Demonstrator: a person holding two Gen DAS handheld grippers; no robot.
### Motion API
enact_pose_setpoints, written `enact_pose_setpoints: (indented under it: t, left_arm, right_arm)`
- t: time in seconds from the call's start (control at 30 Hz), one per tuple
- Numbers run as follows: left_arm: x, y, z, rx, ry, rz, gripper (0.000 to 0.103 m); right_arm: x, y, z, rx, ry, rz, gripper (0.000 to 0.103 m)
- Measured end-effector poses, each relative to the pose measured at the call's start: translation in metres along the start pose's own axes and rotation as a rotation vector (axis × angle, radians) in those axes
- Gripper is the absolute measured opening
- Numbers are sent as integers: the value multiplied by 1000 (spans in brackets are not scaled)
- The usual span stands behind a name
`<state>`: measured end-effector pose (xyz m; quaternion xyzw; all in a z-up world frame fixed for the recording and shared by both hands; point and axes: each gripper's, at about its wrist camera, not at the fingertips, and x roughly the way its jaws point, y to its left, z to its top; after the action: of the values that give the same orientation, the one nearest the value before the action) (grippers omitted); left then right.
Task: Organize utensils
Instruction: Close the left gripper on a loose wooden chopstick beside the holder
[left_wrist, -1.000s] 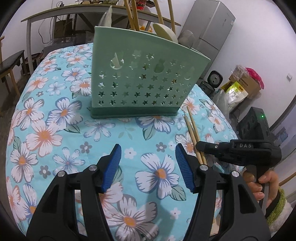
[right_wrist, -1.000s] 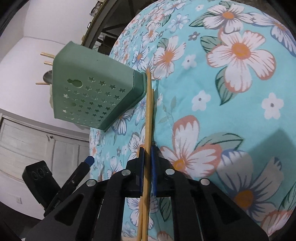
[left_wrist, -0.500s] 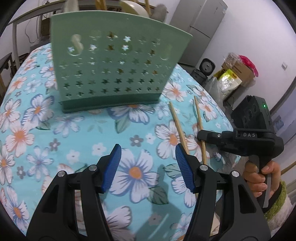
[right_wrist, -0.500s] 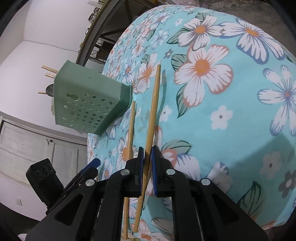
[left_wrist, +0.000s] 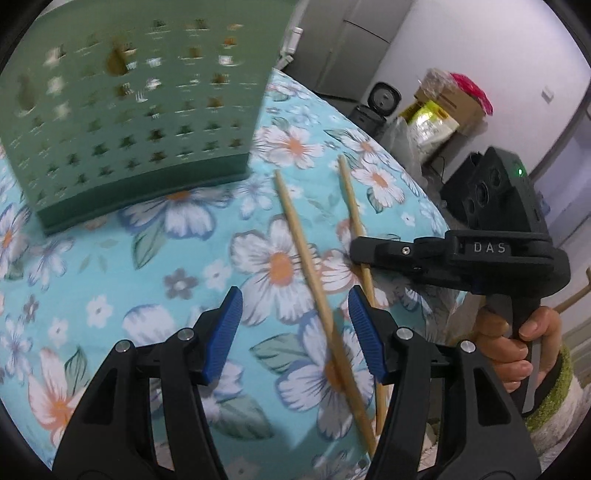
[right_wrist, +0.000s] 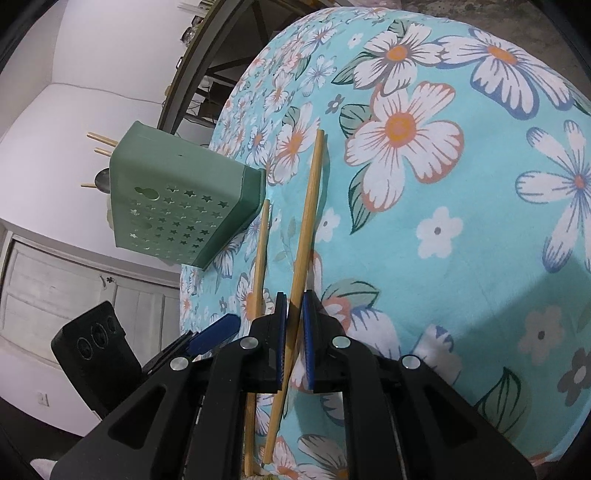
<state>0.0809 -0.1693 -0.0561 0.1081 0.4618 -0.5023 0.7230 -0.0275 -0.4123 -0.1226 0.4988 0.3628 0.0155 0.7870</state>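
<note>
A green star-punched utensil holder (left_wrist: 140, 110) (right_wrist: 177, 206) stands on the floral tablecloth (left_wrist: 110, 266), with chopsticks (right_wrist: 99, 140) and a spoon (right_wrist: 101, 181) poking from its top. Two wooden chopsticks lie splayed in front of it. My right gripper (right_wrist: 294, 332) (left_wrist: 364, 258) is shut on the right-hand chopstick (right_wrist: 310, 206) (left_wrist: 351, 206) near its thick end. My left gripper (left_wrist: 295, 332) stands open just above the cloth. The loose chopstick (left_wrist: 295, 236) (right_wrist: 260, 258) runs between its blue pads (left_wrist: 229, 332), close to the right pad, untouched.
The round table's edge (left_wrist: 424, 192) drops off just right of the chopsticks. Beyond it on the floor sit a rice cooker (left_wrist: 384, 99), a cardboard box with bags (left_wrist: 443, 107) and a grey fridge (left_wrist: 354, 44). A hand (left_wrist: 517, 343) holds the right gripper's handle.
My left gripper has swung right and lower toward the chopsticks, bringing the loose one between its fingers. The right gripper turned its chopstick away from the other one, then held still.
</note>
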Motion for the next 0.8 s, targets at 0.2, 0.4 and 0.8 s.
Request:
enact_pose_setpoints:
  t: [0.2, 0.4, 0.8]
  left_arm:
    - [17, -18, 8, 93, 18, 59, 51]
    - [26, -26, 13, 159, 17, 159, 29]
    - [21, -13, 17, 115, 17, 168, 6]
  right_arm:
    - [0, -1, 0, 4, -4, 3, 9]
    - [0, -1, -2, 6, -13, 6, 9]
    - [-1, -3, -1, 4, -8, 22, 9]
